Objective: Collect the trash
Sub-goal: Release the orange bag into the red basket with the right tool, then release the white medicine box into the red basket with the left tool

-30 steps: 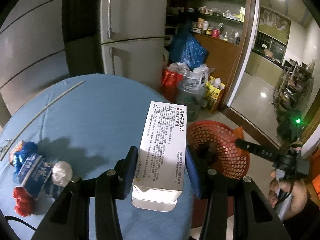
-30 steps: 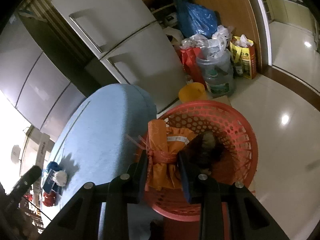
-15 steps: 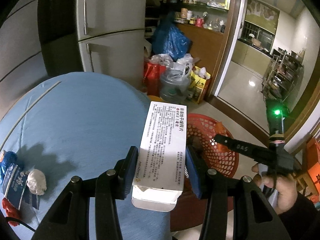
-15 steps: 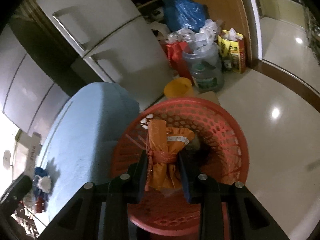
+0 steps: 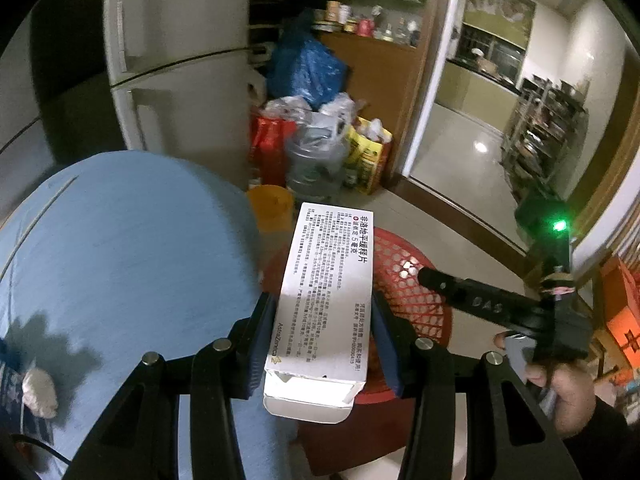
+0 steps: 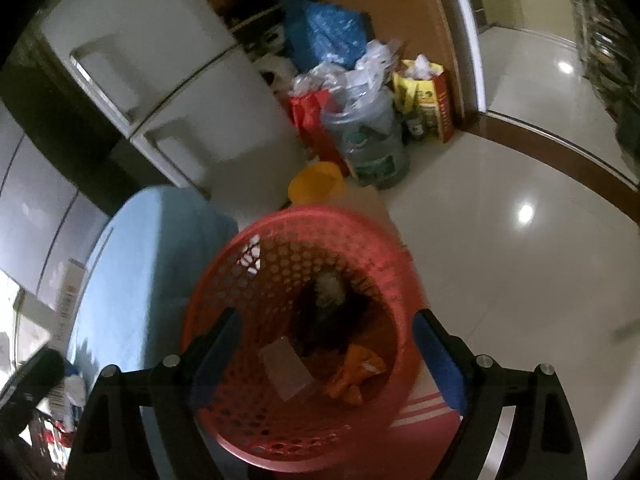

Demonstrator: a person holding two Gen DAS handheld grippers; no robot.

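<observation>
My left gripper (image 5: 324,340) is clamped on the white carton (image 5: 326,308), pads pressing its two long side faces abt mid-length. The carton runs lengthwise away from me toward 12 o'clock, printed face up, near end flap popped open at 6. Its far end sits over the red basket (image 5: 416,284), which shows at 3 o'clock of the carton; the blue table (image 5: 120,248) spreads out at 9.

My right gripper (image 6: 324,356) is over the basket w/ jaws opening wide, nothing between them. The orange wrapper (image 6: 354,372) lies on the basket floor at abt 5 o'clock inside the rim, beside a pale flat scrap (image 6: 286,368) and a dark clump w/ a whitish ball (image 6: 328,292) nearer 12.

Handling, my guess: the carton is thin card, prob empty or near it (flap open, no sag), so v. light and easy to crush. Side-face grip is right; the edges give stiffness there, whereas squeezing the broad printed face would cave it. Smooth coated card could slip if I tilt hard, so keep moderate pressure till it's fully over the rim. The open flap could catch the basket's holes.

Leftover bits sit on the table at 8 o'clock in the left view: a white crumpled wad (image 5: 38,394) on blue packaging, soft stuff, pinch at the middle.
</observation>
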